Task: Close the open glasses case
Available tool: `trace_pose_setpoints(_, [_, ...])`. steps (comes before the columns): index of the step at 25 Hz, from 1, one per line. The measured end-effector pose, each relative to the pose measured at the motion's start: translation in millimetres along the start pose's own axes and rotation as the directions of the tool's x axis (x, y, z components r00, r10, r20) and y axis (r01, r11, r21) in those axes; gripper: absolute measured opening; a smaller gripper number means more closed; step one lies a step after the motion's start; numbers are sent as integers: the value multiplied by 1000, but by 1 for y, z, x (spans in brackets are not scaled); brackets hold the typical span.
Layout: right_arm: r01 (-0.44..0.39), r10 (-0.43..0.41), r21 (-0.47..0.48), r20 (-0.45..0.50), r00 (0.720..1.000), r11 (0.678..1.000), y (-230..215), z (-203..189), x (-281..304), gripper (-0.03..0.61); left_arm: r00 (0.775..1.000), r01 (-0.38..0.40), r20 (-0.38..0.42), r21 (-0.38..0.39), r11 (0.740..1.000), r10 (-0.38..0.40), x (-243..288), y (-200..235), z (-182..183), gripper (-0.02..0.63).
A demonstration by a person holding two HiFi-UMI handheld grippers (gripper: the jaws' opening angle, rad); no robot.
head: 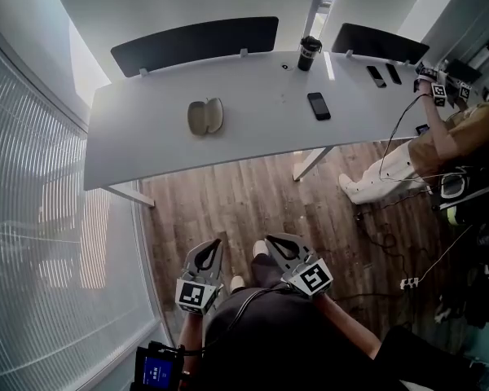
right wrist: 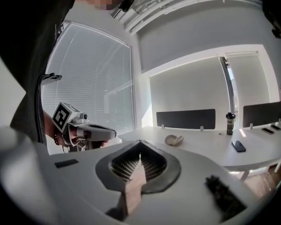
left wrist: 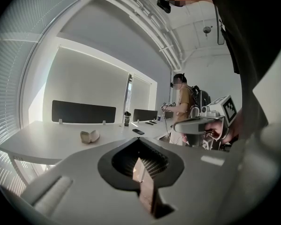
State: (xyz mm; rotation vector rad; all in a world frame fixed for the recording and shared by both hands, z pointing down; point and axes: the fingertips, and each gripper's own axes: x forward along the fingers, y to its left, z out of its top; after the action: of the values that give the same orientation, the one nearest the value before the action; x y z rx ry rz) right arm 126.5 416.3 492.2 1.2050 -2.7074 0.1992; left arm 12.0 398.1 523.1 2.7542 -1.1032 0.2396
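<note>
the open glasses case [head: 205, 116] lies on the left half of the white table [head: 138, 137], its two shells spread apart, well away from both tools. the person stands back from the near edge with the left gripper [head: 212, 249] and the right gripper [head: 275, 243] held close to the body over the wooden floor, each with its jaws pressed together and nothing between them. the closing has not begun, so the risks lie in the approach. the case looks light and sits on a smooth top with nothing bracing it, so a push on one shell alone would likely slide or spin it rather than fold it, perhaps toward the near edge. one tool probably has to steady one shell while the other swings the lid over. with jaws pressed together a tip could skid off the curved shell. a wide sweep to the right could knock the phone [head: 319, 105]. whether glasses sit inside cannot be told from here; if they do, a snapped lid might pinch them.
</note>
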Motion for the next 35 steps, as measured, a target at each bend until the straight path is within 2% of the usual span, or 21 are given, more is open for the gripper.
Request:
trace_pose_setpoints(8, [0,0,21,11,1000,1000,-48,2,5,8,1000,4,-18,6,1000,-4,49,0,13,8])
trace_pose_setpoints(18, [-27,26,20,31,999,999,-92,2,14,8,998,-23,-59,42,999,26,81,-1,21,8])
trace_pose_setpoints(29, [-91,91,-11,35,995,996,-116,1,26,8,996,-77,-48,9,997,77,99,4,21,8])
trace_pose_setpoints(35, [-117,117,-22,9,993,993,-123,1,51,6,994,-110,-28,-61,992,108,110,23,27,8])
